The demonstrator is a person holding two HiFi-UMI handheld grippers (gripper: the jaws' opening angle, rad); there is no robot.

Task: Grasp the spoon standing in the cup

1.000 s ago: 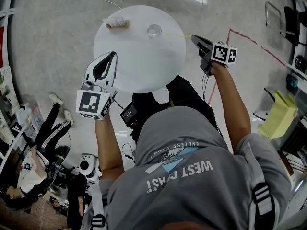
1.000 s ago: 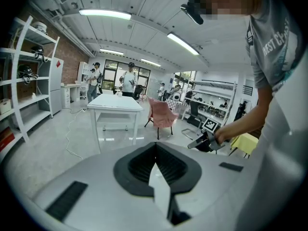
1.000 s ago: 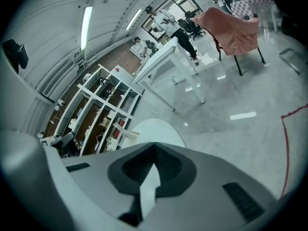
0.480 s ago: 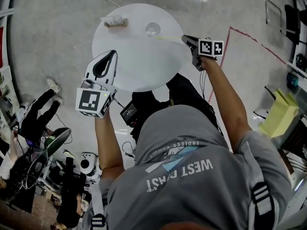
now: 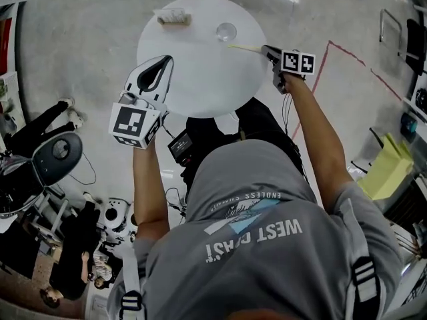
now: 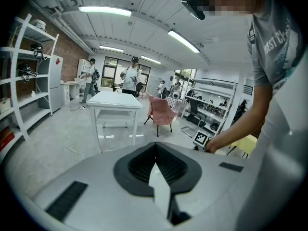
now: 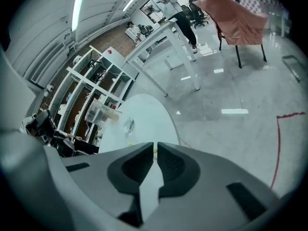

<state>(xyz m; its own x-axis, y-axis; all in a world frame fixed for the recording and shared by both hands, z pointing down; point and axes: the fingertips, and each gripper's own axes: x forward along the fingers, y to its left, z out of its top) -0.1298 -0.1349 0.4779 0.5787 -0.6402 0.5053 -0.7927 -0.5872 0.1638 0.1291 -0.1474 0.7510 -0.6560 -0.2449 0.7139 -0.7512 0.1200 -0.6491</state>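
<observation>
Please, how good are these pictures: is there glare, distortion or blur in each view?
Head view: strong fisheye bending; the white table is overbright, so the thin spoon looks faint. Left gripper view: dark corners, glaring ceiling lamps. Right gripper view: tilted horizon, glare patches on the glossy floor, the near hand-held gripper slightly soft.

A round white table (image 5: 200, 79) stands on a pale, glossy floor (image 5: 80, 59), and a small clear box (image 5: 172, 17) sits near its far edge. A red tape line (image 7: 277, 129) runs across the floor beside the table. To one side lies a yellow bag (image 5: 387, 172); to the other, a black office chair (image 5: 57, 155). Further off stand a white rectangular table (image 6: 115, 100), a chair draped in pink cloth (image 6: 162, 112), and white shelving (image 6: 29, 81) along the wall (its contents too small to tell). Two people (image 6: 131, 78) stand beyond the rectangular table, and long ceiling lights (image 6: 103, 10) are lit overhead.
</observation>
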